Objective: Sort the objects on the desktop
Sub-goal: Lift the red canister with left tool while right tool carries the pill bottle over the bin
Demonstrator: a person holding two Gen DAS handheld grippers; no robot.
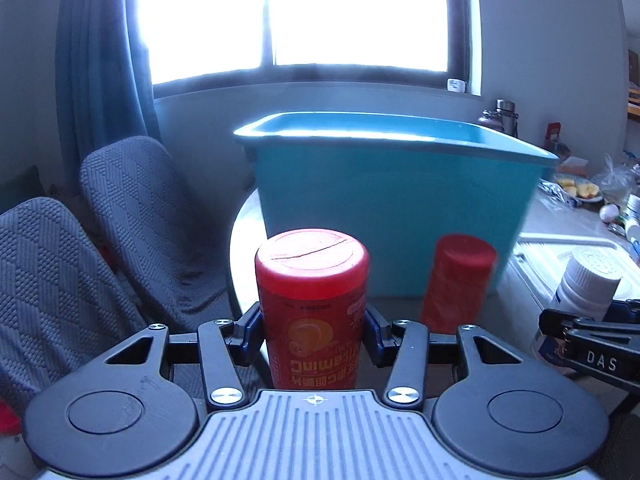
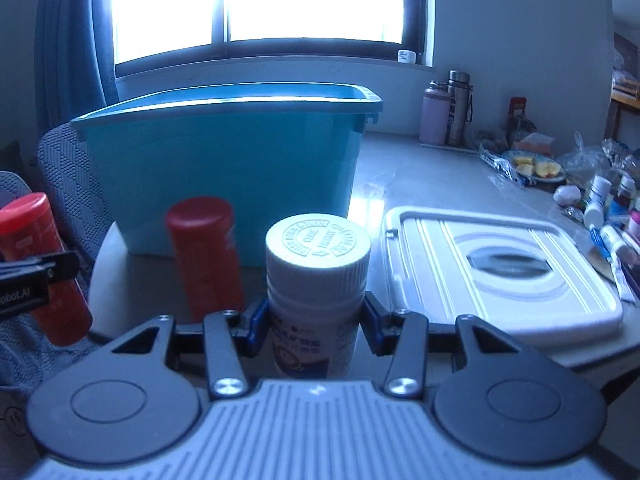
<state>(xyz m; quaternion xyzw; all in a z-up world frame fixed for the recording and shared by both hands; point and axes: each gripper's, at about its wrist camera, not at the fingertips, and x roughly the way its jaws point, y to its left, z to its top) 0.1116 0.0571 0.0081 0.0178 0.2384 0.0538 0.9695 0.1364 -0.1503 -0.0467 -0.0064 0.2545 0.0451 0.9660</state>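
Note:
My left gripper (image 1: 314, 336) is shut on a red vitamin bottle (image 1: 312, 292), held upright in front of a teal bin (image 1: 400, 200). My right gripper (image 2: 316, 326) is shut on a white pill bottle (image 2: 316, 280), also upright. A second red bottle (image 1: 458, 276) stands on the table between them, close to the bin's front wall; it shows in the right wrist view (image 2: 204, 256) too. The right gripper with the white bottle (image 1: 586, 284) shows at the right edge of the left wrist view. The left gripper's red bottle (image 2: 40, 256) shows at the left of the right wrist view.
A white bin lid (image 2: 500, 268) lies flat on the table right of the bin (image 2: 224, 168). Small bottles and clutter (image 2: 608, 216), a plate of fruit (image 2: 536, 170) and two flasks (image 2: 448, 108) stand at the right and back. Grey chairs (image 1: 120, 216) stand left of the table.

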